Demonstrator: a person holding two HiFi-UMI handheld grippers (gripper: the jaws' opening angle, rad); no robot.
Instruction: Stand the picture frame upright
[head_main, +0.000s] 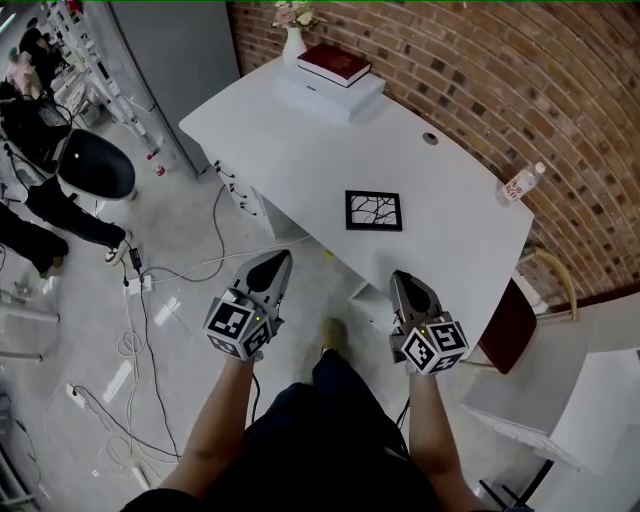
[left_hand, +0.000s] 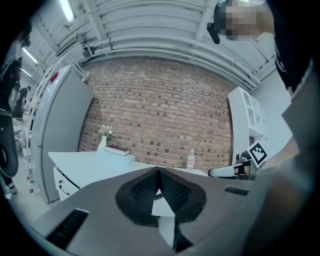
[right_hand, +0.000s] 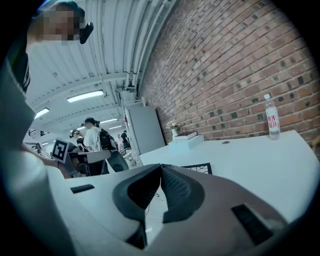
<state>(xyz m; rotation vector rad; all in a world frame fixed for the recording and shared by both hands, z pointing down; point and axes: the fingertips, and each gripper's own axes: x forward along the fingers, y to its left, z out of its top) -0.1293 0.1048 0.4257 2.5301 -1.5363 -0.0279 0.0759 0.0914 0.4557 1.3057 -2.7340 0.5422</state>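
White and smooth, the curved table (head_main: 300, 150) has the picture frame (head_main: 373, 210) lying flat on it, picture side up, close to the edge nearest me. It is a thin black rectangle around a white sheet crossed by dark, branch-like lines. My left gripper (head_main: 278, 257) and right gripper (head_main: 402, 277) hang short of that edge, apart from the frame, one to each side of it. Both have their jaws pressed together with nothing between them; the black ribbed pads (left_hand: 144, 189) meet in a point inside pale grey plastic shells. At the far end a dark red book (head_main: 334, 63) lies on a flat white box (head_main: 330, 92) beside a slim white vase (head_main: 293, 42) of flowers. A clear plastic bottle (head_main: 521, 183) stands by the rough brick wall (head_main: 480, 70).
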